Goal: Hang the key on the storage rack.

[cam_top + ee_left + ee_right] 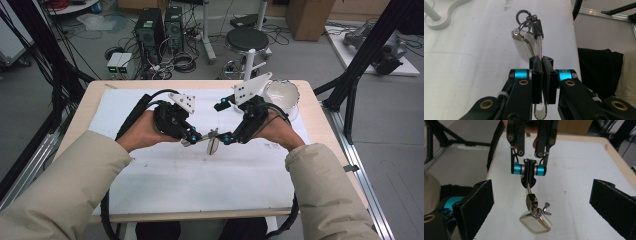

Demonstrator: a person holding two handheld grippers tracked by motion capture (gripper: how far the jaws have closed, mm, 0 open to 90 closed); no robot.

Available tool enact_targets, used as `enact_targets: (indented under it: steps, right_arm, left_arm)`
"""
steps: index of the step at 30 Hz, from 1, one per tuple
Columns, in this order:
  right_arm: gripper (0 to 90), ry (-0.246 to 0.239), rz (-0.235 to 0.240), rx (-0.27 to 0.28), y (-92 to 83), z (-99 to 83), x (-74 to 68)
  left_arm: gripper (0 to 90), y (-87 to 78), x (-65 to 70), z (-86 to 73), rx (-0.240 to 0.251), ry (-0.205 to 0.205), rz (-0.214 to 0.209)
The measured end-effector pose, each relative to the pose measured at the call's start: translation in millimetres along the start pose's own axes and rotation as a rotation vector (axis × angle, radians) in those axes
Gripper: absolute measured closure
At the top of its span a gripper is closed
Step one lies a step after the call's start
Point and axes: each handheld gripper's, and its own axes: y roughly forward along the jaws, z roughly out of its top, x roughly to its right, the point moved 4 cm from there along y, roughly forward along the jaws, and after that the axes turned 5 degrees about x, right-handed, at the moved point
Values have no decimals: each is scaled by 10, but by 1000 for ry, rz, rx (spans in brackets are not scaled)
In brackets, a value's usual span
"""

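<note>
My left gripper [192,139] [541,61] is shut on the metal loop of a keychain [212,142] [537,30]. The keychain carries small rings, a clasp and a square silvery tag [535,223], and it hangs just above the white mat [200,175]. In the right gripper view the left gripper [529,173] points toward the camera with the keychain dangling from its tips. My right gripper [223,122] [544,202] faces it from the right, open wide. Its black pads [477,202] stand well apart on either side of the keychain without touching it.
A white bowl [282,95] sits at the table's far right corner, behind my right hand. The wooden table edge [320,125] runs close to the right. A stool and computer cases stand on the floor beyond the table.
</note>
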Motion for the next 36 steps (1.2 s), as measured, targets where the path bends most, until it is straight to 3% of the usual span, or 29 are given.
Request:
enact_targets:
  steps: [7,8,11,14,18,22,36]
  right_arm:
    - [96,-38,39,-108,187,-24,-23]
    - [196,-42,67,-138,210,-22,-44]
    - [214,-58,90,-139,237,-8,-57]
    - [329,-77,108,-179,286,-11,-71]
    - [390,-81,119,-194,304,-13,-69]
    - [500,-70,137,-237,316,-37,-66]
    - [685,-51,170,-329,419,-78,-84]
  left_arm:
    - [869,15,30,-1,-9,14,-5]
    - [869,19,34,-6,-10,8,-8]
    - [869,26,43,-5,-10,16,-11]
    - [869,34,45,-7,-16,16,-8]
    - [869,47,55,-21,-34,18,3]
    - [868,52,57,-28,-49,31,4]
    - [868,75,71,-50,-79,44,15]
